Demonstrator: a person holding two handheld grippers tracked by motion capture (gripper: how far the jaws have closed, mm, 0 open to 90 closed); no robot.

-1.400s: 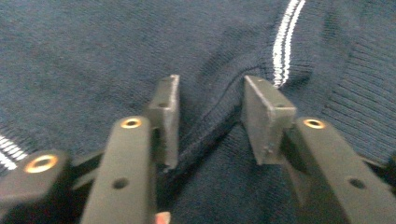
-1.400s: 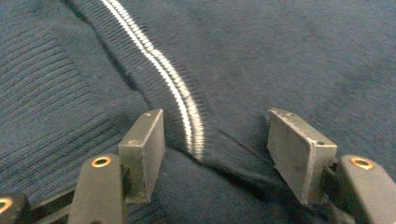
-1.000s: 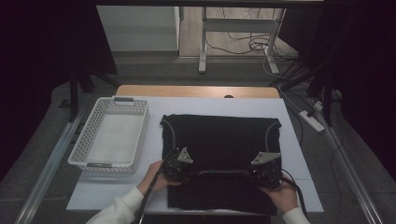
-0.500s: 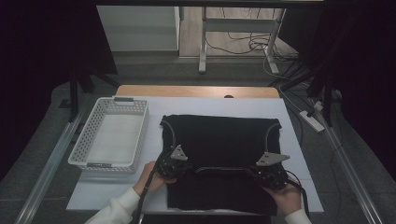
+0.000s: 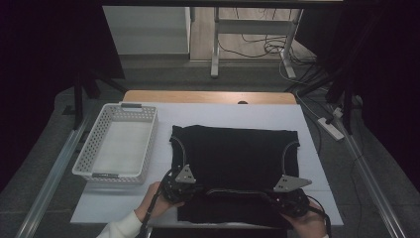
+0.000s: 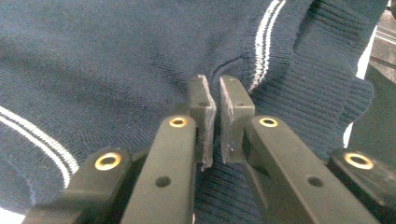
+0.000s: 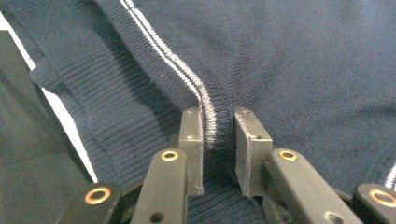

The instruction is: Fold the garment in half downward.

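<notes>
My left gripper [image 6: 216, 123] and right gripper [image 7: 219, 149], both nearly closed, each pinch the dark sweater [image 5: 237, 158], whose long axis runs sideways right of the basket [image 5: 119, 144].

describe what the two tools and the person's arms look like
Each tool has two black jaws with brass-coloured rivets and flat grey pads at the tips. In the high view, the left tool and right tool each carry a grey three-cornered plate on top, and black cables trail back from them. A white sleeve covers the left forearm.
</notes>
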